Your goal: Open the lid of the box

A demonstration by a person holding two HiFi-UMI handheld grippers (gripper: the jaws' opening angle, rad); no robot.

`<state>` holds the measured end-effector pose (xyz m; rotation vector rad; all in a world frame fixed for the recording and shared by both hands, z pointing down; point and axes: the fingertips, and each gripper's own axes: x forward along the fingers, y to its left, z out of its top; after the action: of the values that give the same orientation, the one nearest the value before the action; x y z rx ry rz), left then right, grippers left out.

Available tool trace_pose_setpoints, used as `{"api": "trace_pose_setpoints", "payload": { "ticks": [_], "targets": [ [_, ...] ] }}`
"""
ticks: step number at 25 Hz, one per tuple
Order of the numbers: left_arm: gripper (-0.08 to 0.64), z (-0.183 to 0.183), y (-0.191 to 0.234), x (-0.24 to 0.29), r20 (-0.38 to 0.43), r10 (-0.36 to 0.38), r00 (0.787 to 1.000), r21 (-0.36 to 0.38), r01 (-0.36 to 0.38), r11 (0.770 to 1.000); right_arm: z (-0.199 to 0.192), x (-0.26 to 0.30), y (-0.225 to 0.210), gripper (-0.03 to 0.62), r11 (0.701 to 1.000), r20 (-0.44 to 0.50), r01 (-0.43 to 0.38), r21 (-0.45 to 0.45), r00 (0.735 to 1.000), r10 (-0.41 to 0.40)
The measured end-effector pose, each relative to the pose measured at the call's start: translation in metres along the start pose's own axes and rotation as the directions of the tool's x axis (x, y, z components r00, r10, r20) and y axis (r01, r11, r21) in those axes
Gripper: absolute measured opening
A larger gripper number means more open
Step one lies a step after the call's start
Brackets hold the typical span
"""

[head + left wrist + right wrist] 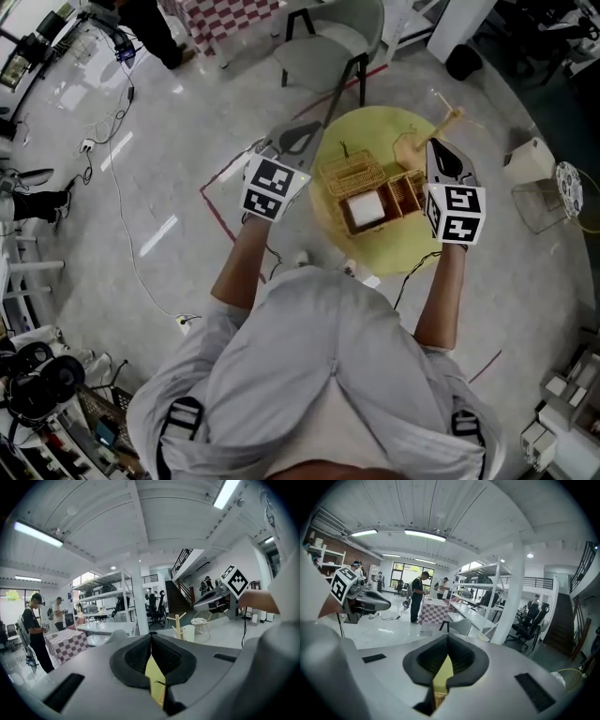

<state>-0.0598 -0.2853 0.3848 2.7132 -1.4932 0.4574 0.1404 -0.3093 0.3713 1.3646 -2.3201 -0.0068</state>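
Observation:
A wicker box (405,192) sits on the round yellow table (375,253). Its woven lid (352,172) lies swung back on the far-left side, and something white (366,208) shows inside. My left gripper (298,133) is held up to the left of the box, off the table's edge, and is shut on nothing. My right gripper (439,146) is up at the box's right side, also shut and empty. In the left gripper view the jaws (151,635) meet, with only a yellow sliver of table below. The right gripper view shows the same (447,637).
A wooden peg stand (437,129) rises at the table's far right. A grey chair (330,47) stands just behind the table, and a white bin (531,159) is to the right. Cables run over the floor at left. People stand by a checkered table (433,611).

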Motion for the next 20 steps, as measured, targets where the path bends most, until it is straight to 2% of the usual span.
{"api": "trace_pose_setpoints", "payload": {
  "ticks": [7,20],
  "targets": [
    [0.031,0.038,-0.008,-0.003,0.069,-0.013,0.998,0.049,0.009,0.999,0.026,-0.026,-0.009,0.023,0.999,0.064,0.031,-0.032,0.998,-0.029],
    [0.031,0.086,-0.03,-0.007,0.139,-0.042,0.989,0.128,0.024,0.991,0.055,-0.052,-0.012,0.023,0.997,0.143,0.031,-0.067,0.99,-0.021]
  ]
}}
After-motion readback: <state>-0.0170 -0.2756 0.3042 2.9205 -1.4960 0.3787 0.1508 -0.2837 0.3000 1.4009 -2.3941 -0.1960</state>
